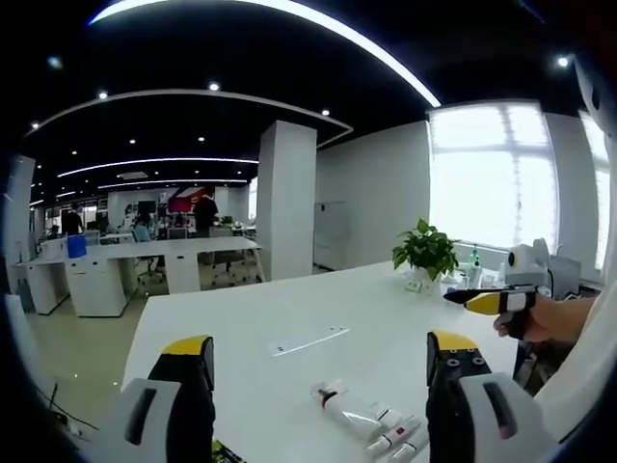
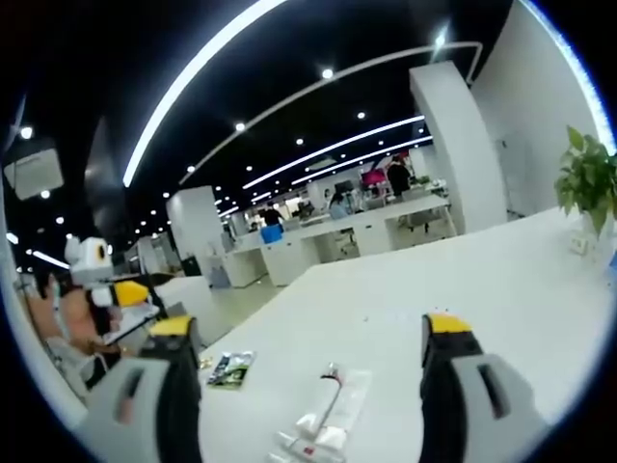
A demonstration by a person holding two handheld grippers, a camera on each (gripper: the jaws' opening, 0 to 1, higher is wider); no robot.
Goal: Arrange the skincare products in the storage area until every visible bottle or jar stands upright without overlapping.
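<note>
Yellow-tipped fingers of the left gripper rise spread wide, pinching nothing, above the near edge of the white surface. Between them and slightly toward the right finger lie the skincare products: several white tubes and small bottles, some with red caps or labels, all on their sides and touching or overlapping one another. A flat pale strip lies on the surface farther out. At the far end a potted plant stands near bright windows. The right gripper comes in from the right, held in a hand above the surface, its fingers looking nearly pressed together.

In the right gripper view, the right gripper shows its own fingers spread and bare over the same surface. The skincare products lie low between them, flat on a clear wrapper. A small dark green packet lies just beside the left-hand finger. The left gripper shows at the left edge.

Beyond, an open office: a white column, long white desks, a dark ceiling with curved light strips, and people standing far off.
</note>
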